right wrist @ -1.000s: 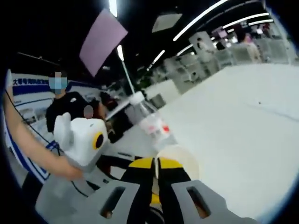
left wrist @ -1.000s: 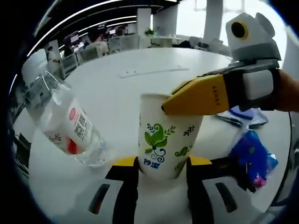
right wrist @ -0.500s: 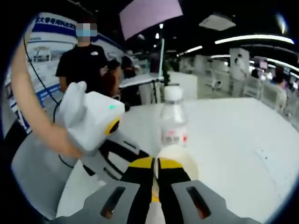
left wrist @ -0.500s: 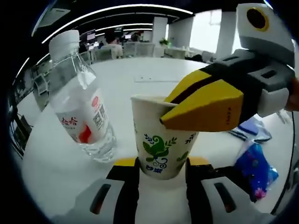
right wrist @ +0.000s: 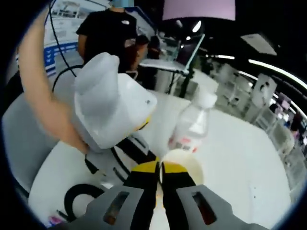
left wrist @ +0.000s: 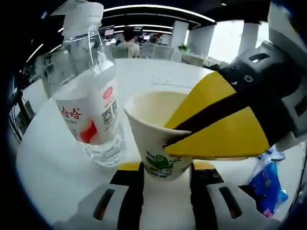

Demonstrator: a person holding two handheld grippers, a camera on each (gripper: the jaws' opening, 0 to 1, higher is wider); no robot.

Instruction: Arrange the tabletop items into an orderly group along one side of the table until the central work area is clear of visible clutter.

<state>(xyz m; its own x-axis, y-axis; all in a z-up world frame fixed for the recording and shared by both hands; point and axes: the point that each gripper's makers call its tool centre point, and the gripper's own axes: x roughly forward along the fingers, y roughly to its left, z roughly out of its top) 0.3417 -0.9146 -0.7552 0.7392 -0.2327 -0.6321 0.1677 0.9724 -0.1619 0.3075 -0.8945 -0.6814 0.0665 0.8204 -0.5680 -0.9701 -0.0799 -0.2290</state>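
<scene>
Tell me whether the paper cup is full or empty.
Empty, as far as shows: in the left gripper view the cup shows bare pale inner wall below its rim, no liquid. The right claw pinching the rim hides its bottom.

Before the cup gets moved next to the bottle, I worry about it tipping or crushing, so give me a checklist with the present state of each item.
1. Right gripper pinching the rim of the paper cup: ok, jaws closed on the rim.
2. Left gripper around the cup's base: ok, a jaw on each side.
3. Cup undeformed: cannot tell, rim partly hidden.
4. Cup empty: ok for the inside that shows.
5. Water bottle capped and apart from the cup: ok.
6. Blue packet out of the way: ok, off to one side.
</scene>
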